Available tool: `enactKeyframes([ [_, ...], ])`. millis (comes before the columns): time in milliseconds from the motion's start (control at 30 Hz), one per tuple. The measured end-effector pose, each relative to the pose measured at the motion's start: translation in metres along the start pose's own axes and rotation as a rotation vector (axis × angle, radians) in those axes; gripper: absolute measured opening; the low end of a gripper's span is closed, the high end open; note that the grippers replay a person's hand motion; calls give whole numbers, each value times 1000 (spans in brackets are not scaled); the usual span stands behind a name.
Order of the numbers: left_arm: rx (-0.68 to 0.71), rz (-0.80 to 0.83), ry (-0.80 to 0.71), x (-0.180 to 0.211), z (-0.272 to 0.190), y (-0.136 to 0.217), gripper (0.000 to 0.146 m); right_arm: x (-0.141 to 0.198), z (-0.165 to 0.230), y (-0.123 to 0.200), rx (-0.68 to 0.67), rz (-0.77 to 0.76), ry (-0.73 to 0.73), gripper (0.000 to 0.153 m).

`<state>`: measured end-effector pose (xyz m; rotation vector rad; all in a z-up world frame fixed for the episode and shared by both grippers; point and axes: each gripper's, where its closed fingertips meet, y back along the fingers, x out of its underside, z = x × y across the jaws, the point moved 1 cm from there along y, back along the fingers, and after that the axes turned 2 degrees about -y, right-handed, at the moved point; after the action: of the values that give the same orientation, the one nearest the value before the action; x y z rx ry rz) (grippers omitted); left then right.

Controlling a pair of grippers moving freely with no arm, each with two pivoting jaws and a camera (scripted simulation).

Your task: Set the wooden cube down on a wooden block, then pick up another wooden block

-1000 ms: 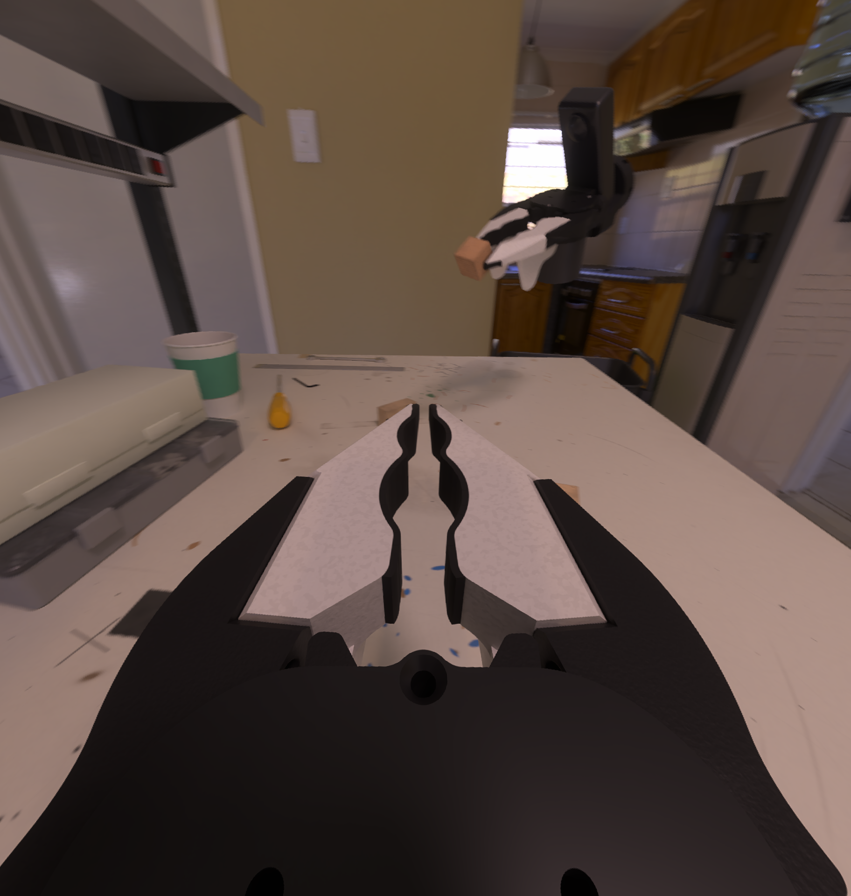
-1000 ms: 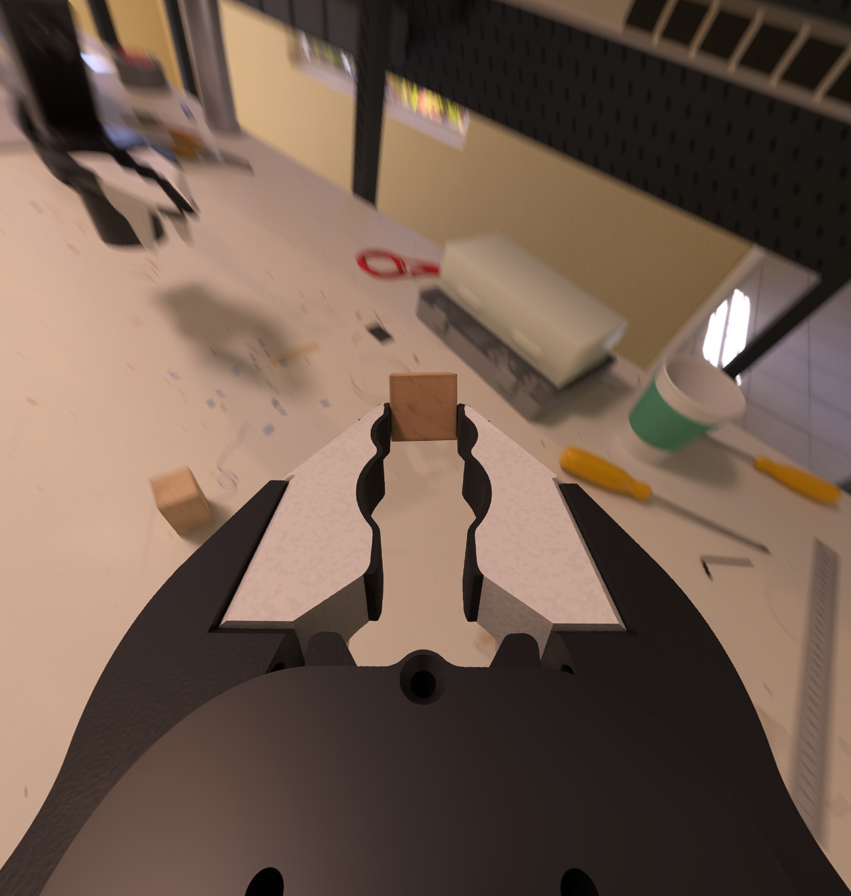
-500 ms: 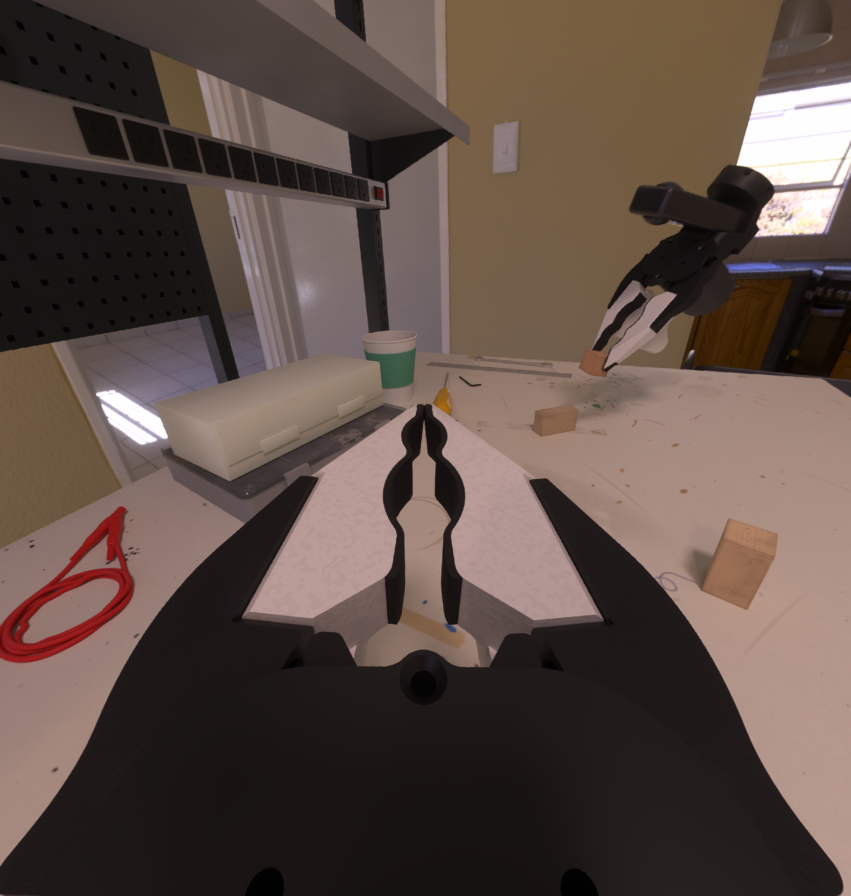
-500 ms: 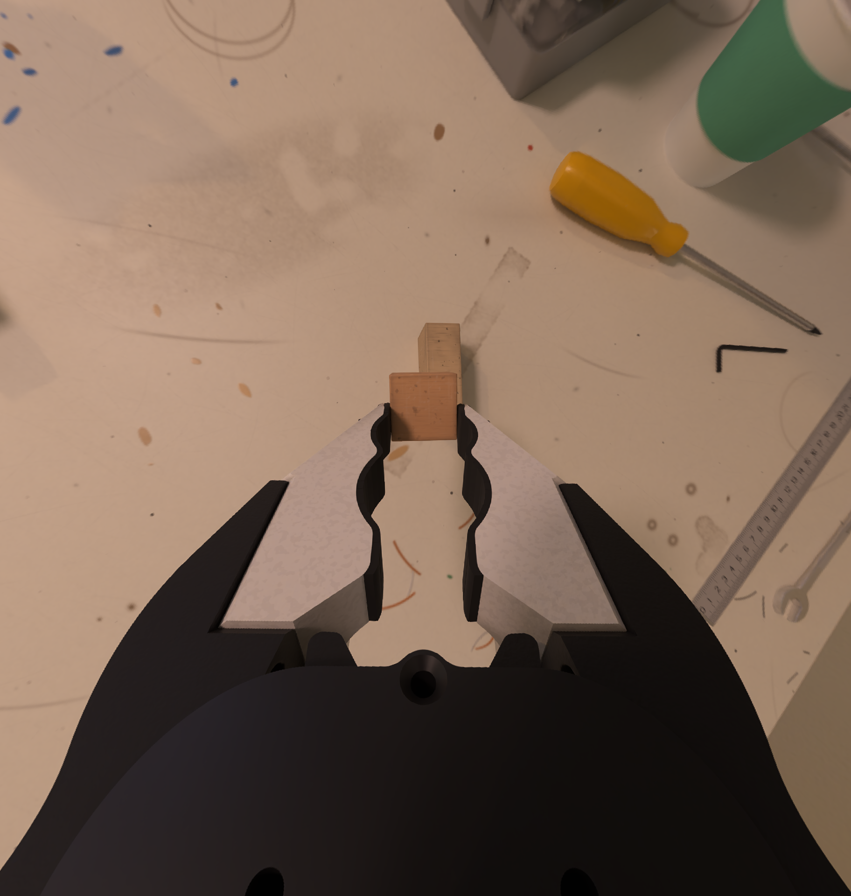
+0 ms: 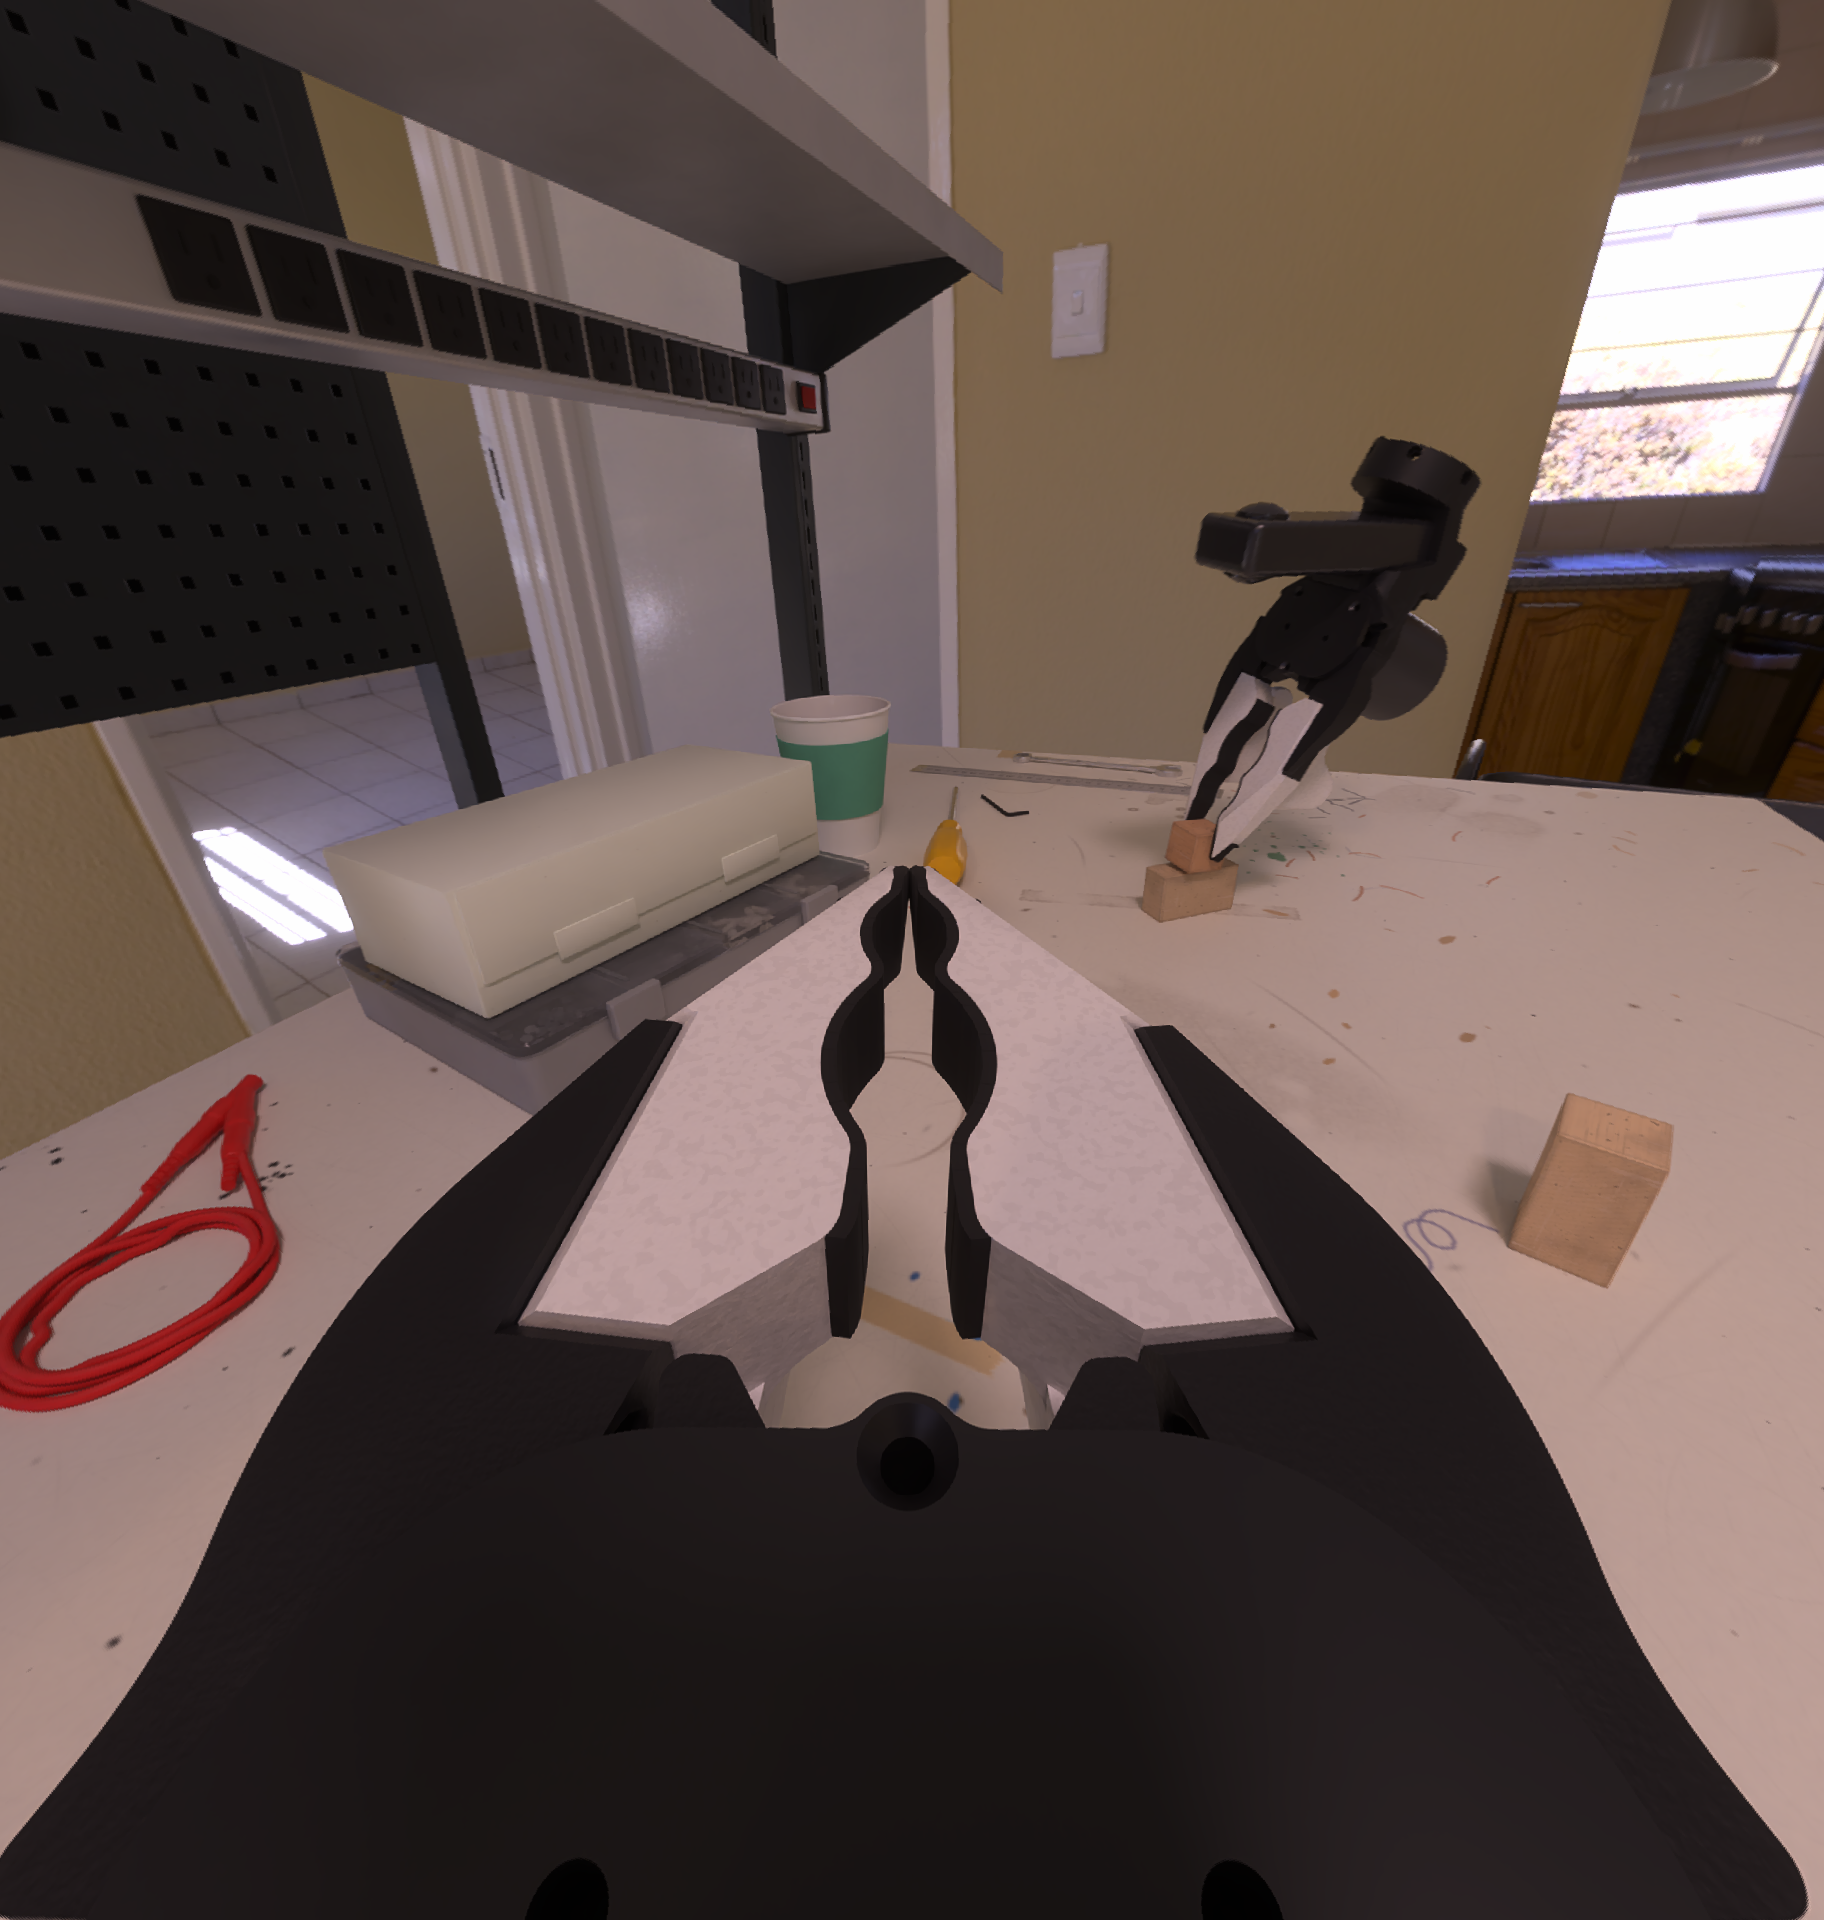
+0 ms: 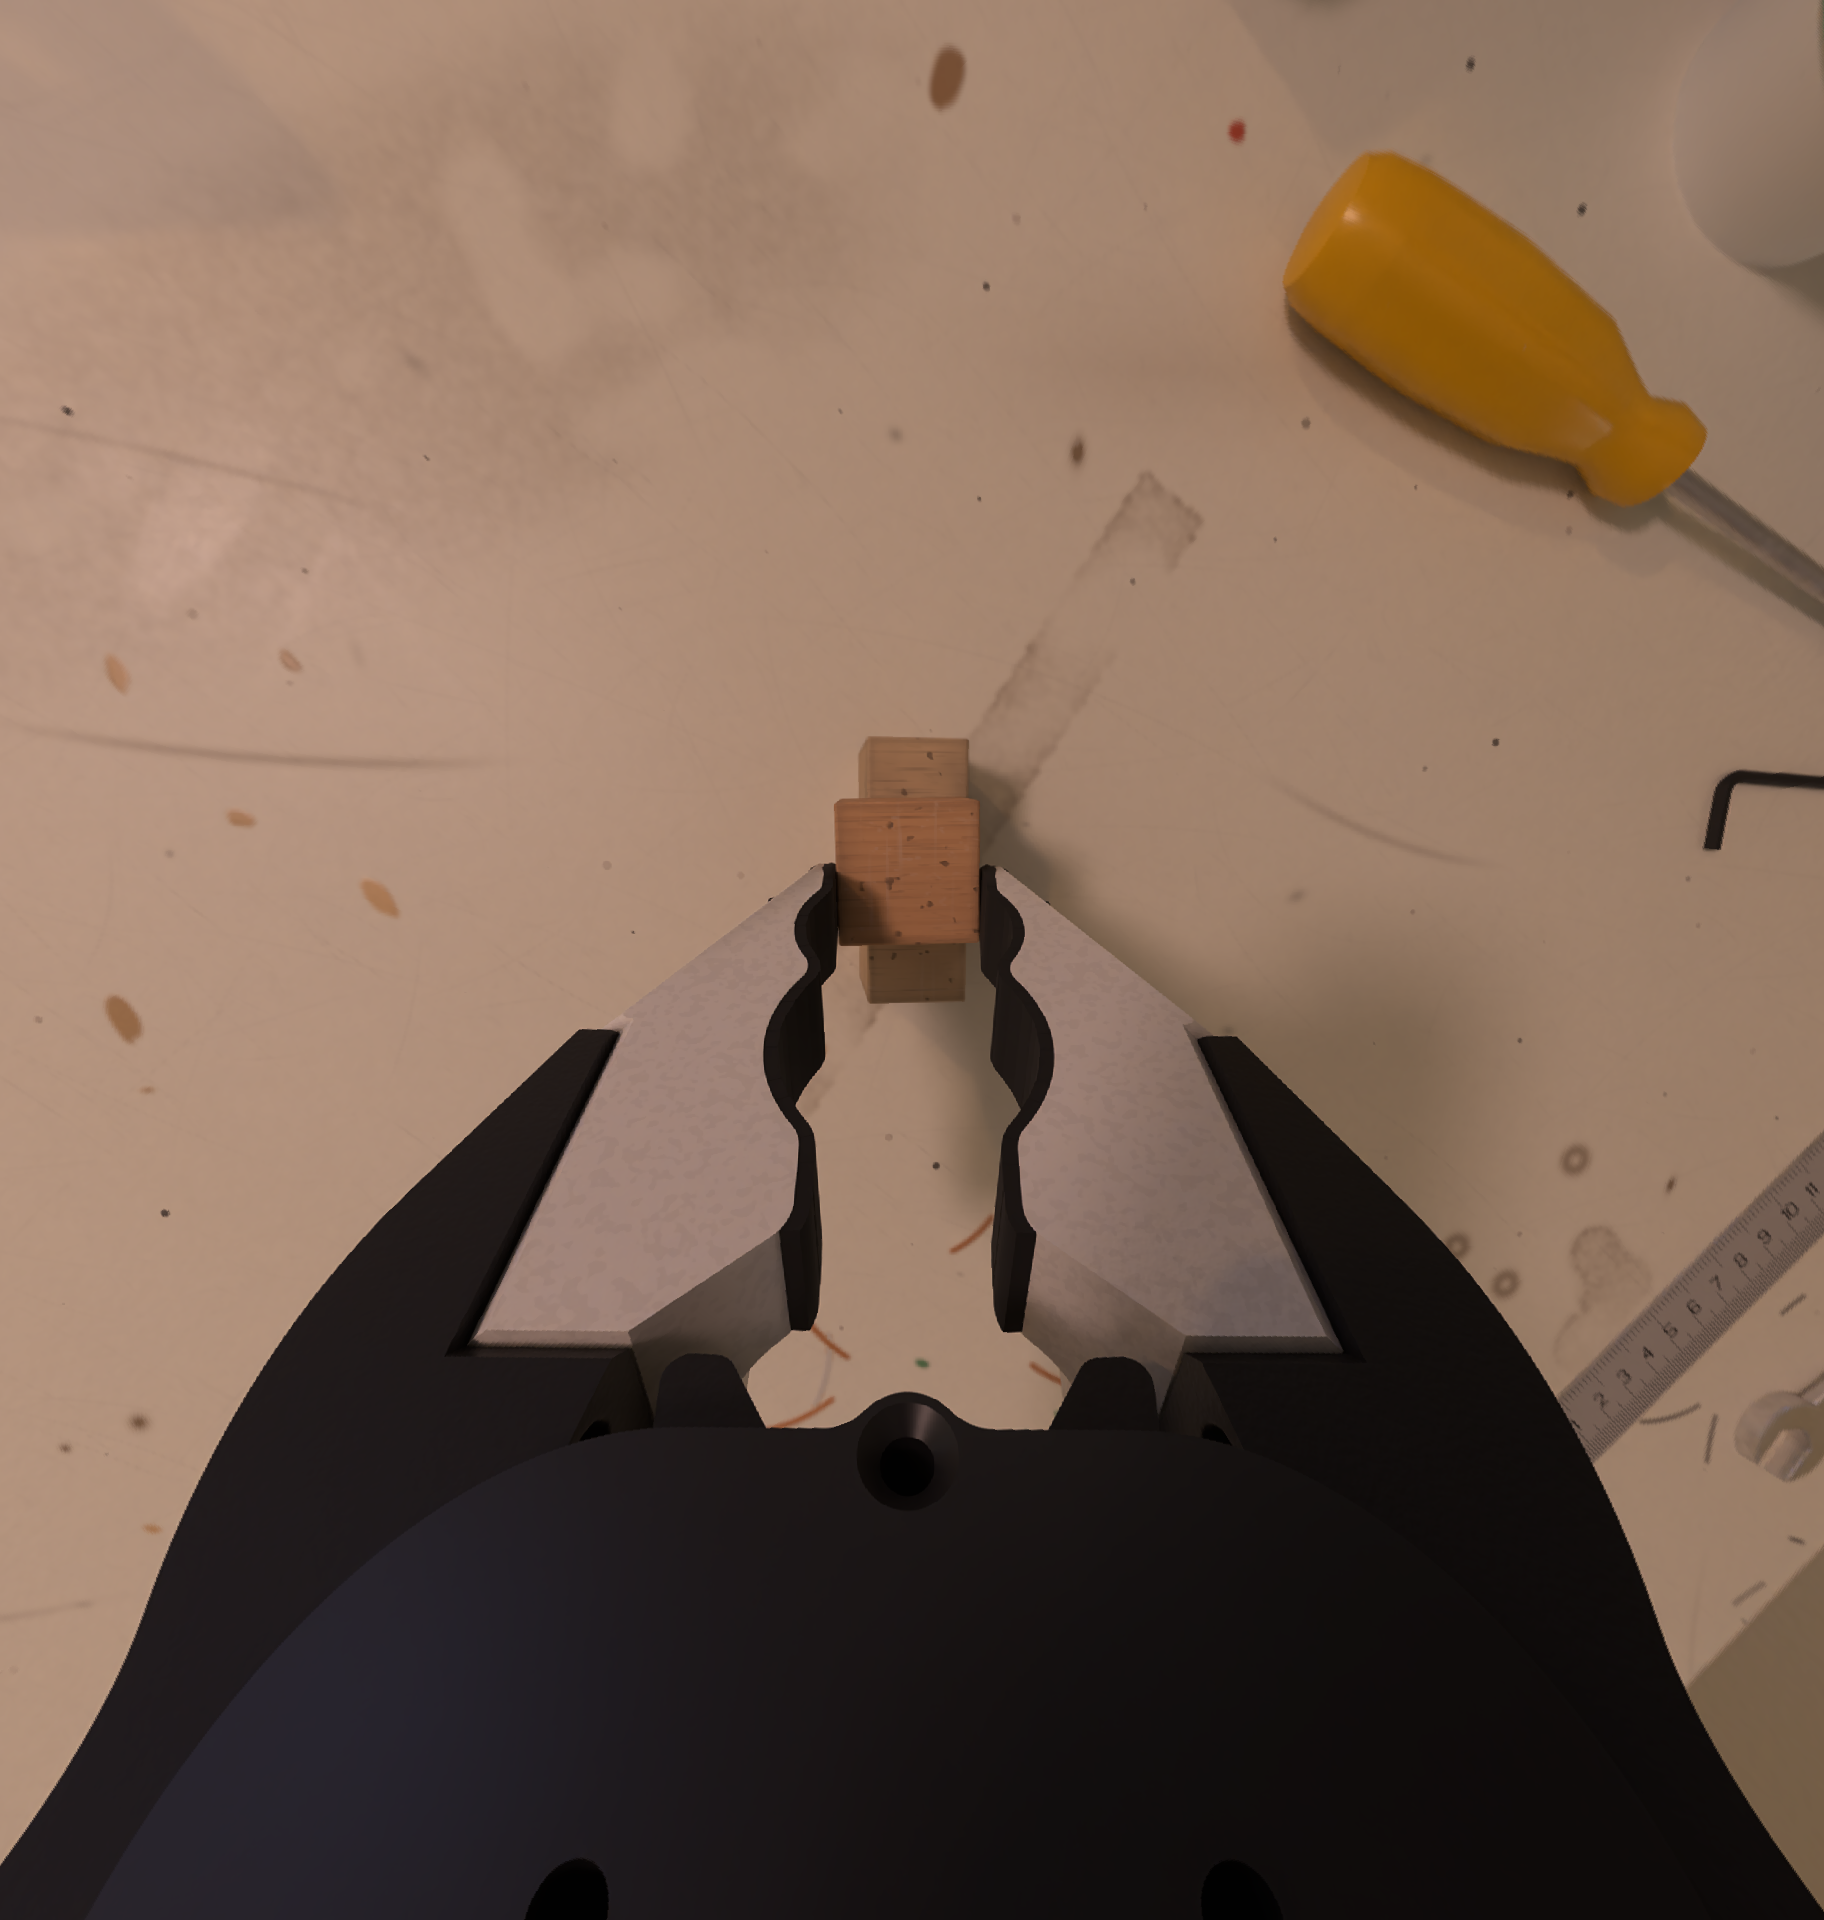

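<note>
A: Where is the wooden cube (image 6: pixel 906 883) right now?

B: Pinched at the very tips of the right gripper (image 6: pixel 906 902), jaws parted only as wide as the cube. It sits on or just above the flat wooden block (image 6: pixel 913 767), which lies crosswise under it; from the left wrist view the two look touching, cube (image 5: pixel 1193 844) over block (image 5: pixel 1188 890), though I cannot tell whether its weight is down.

A: And the left gripper (image 5: pixel 909 883)?

B: Tips almost together, holding nothing, pointing toward 12 o'clock over the workbench (image 5: pixel 1510 987).

A: How will the cube handle?

B: Probably light, stiff, with smooth flat faces. It should not crush, but a tip pinch could let it twist, and opening unevenly could nudge it off the narrow block.

A: The next block?

B: The upright wooden block (image 5: pixel 1594 1184) stands at 3 o'clock in the left view, well apart from the stack. I would grip its two broad faces near mid-height, since it looks tall enough to tip.

A: Clutter?

B: A yellow-handled screwdriver (image 6: pixel 1490 332) at 2 o'clock, clear of the stack.
</note>
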<state>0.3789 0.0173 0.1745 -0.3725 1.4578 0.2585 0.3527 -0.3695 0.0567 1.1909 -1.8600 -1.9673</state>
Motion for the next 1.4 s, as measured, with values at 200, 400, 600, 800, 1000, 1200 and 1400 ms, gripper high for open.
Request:
enactKeyframes([
  [200,17,6,1,2,-3,-1,0,1,-6,-2,41,91,36,29],
  [400,28,10,-4,3,-5,-2,0,-11,-8,7,66,78,42,35],
  [600,29,10,-2,3,-4,-1,0,-68,15,52,68,-170,80,39],
  [800,30,14,-6,3,-5,-1,0,-114,122,84,-105,-269,324,39],
  [1000,28,6,-5,0,-4,0,0,-88,222,65,-216,-46,498,38],
  [1200,33,9,-10,-1,-6,0,0,-58,269,36,-245,123,535,42],
  [1400,37,4,-20,-4,-7,1,0,-47,276,14,-238,230,507,43],
])
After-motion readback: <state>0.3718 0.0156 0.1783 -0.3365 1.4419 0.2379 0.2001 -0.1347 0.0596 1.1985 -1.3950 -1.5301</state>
